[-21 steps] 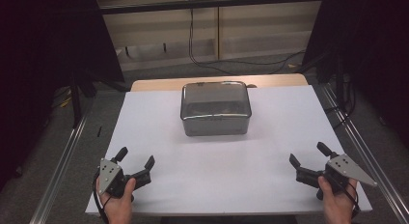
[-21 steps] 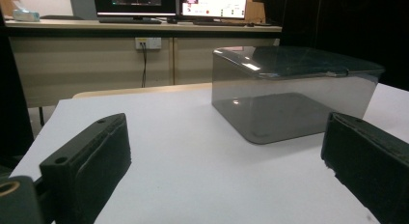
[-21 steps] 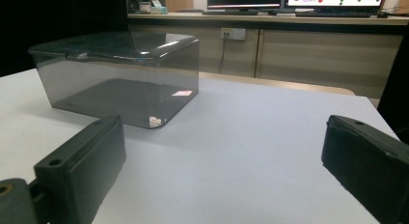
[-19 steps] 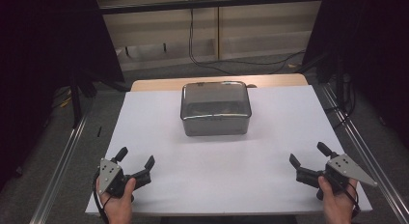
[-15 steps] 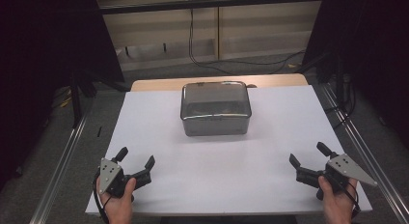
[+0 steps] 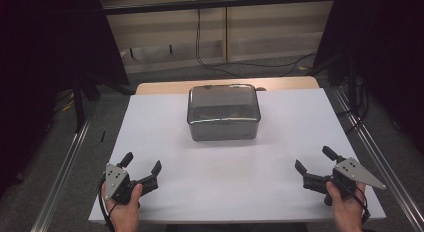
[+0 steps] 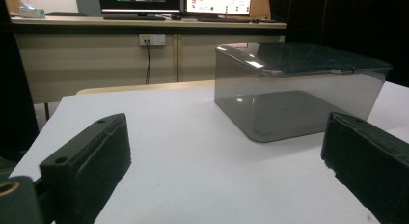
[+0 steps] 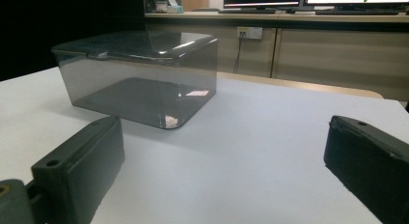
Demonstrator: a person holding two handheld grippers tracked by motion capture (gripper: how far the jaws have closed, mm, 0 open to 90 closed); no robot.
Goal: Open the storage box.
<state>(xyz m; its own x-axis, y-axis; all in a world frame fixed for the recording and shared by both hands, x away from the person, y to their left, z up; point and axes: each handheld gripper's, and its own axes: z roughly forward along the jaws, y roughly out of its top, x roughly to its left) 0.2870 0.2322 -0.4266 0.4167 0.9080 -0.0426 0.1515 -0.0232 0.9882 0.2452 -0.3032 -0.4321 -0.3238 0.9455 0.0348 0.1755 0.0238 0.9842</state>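
**A:** Seen from the high view, we hold the left gripper [image 6: 141, 168] at the lower left of the frame and the right gripper [image 6: 315, 160] at the lower right, both low over the white sheet covering the table [image 6: 280, 142]. Set against the frames from the past second, nothing has shifted: hands, grippers and box sit just where they did.

**B:** And the jaws?

**A:** Both pairs spread wide with nothing between them. In the left gripper view the two black jaws rise from the bottom corners with bare white sheet between; the right gripper view shows the same.

**B:** Where is the smoky grey translucent plastic box with its lid on [image 6: 223, 112]?

**A:** Upper centre of the high view, on the far half of the sheet, well apart from either gripper. It stands at the right of the left gripper view [image 7: 299, 96] and at the left of the right gripper view [image 8: 140, 74]. The lid looks seated; we can make out nothing inside beyond reflections.

**B:** So what does the stillness mean for the work?

**A:** We judge it has not begun. We are poised at a start position, each gripper angled inward toward the box, neither touching it. The likely first move is a reach forward from both sides, and open jaws suit that.

**B:** Anything in the way?

**A:** Nothing lies on the sheet between us and the box.
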